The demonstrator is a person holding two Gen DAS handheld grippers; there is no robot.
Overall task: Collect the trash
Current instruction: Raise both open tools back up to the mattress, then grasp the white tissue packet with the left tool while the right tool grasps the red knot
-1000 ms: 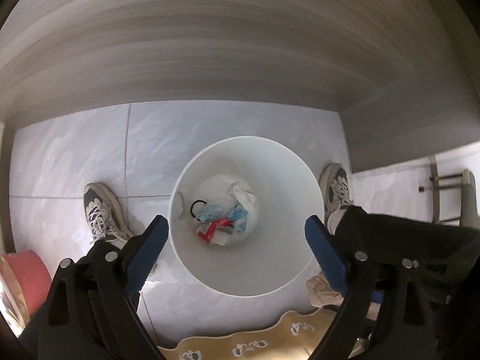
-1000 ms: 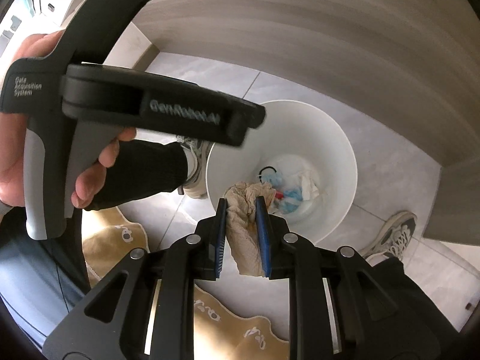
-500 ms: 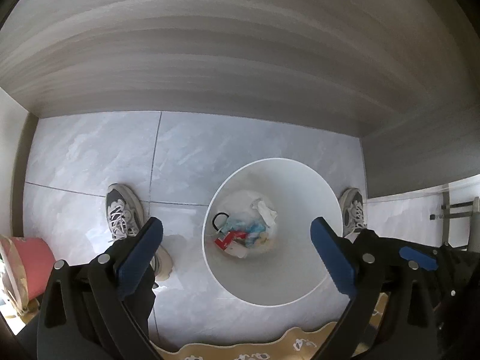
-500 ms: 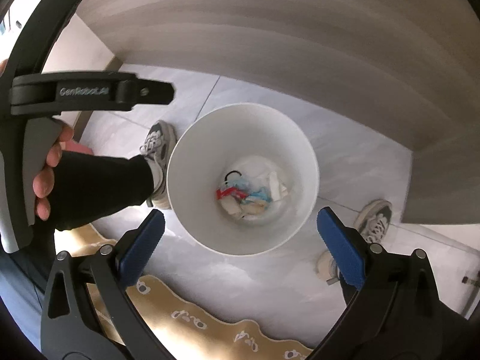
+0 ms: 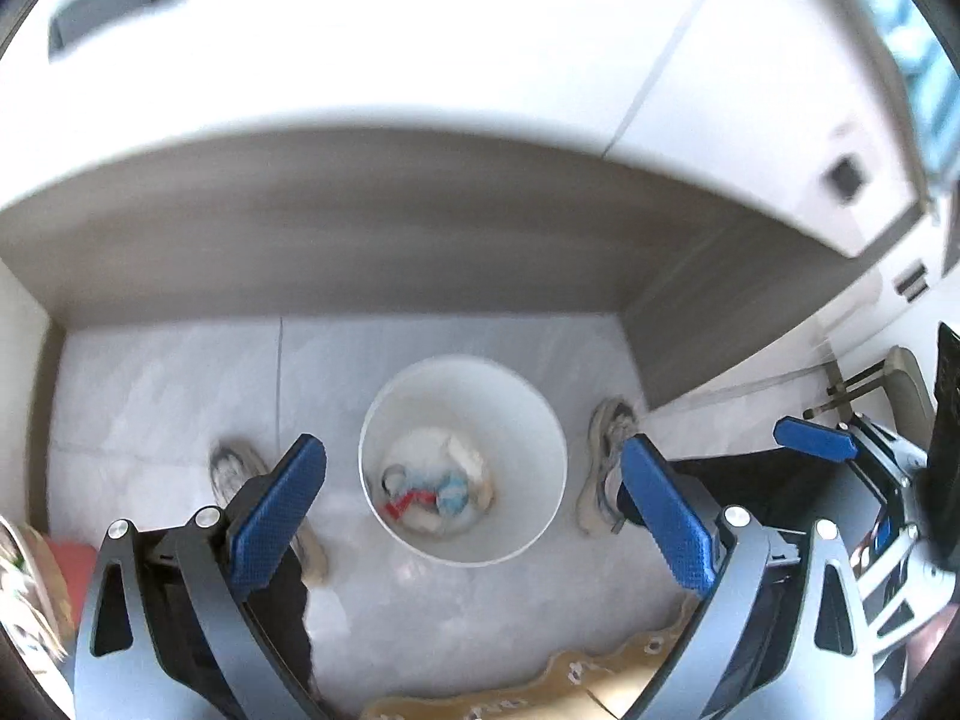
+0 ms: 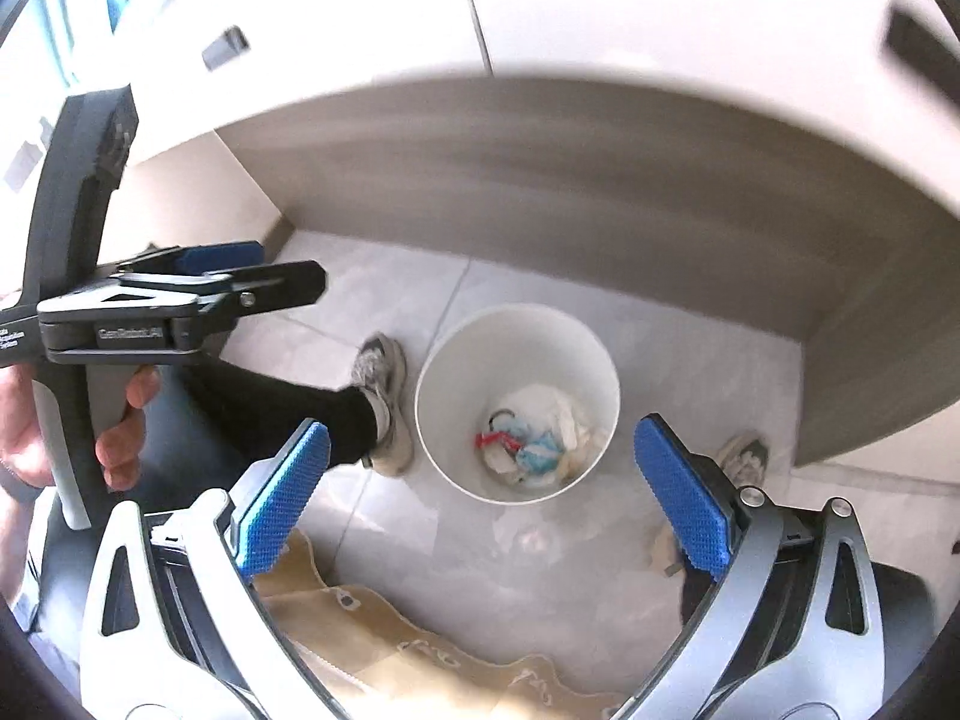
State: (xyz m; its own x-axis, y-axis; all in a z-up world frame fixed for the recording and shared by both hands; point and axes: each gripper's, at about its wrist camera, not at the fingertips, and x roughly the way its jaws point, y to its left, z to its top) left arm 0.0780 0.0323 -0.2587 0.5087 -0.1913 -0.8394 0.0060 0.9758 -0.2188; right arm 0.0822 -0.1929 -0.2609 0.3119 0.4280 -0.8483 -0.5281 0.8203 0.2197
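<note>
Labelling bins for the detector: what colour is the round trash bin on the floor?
White, the round plastic trash bin; clearest in the right wrist view.

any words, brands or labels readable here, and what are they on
Left claw, side of its body: raised lettering, probably "GenRobot.AI", blurred.
Left claw's handle, at the picture's left edge: small white print, cut off and too small to read.
Trash in the white bin: no readable print.
Left wrist view: no text.

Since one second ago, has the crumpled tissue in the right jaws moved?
Yes. It left the right gripper, whose jaws have just opened, and now lies down inside the white bin, among the other trash.
</note>
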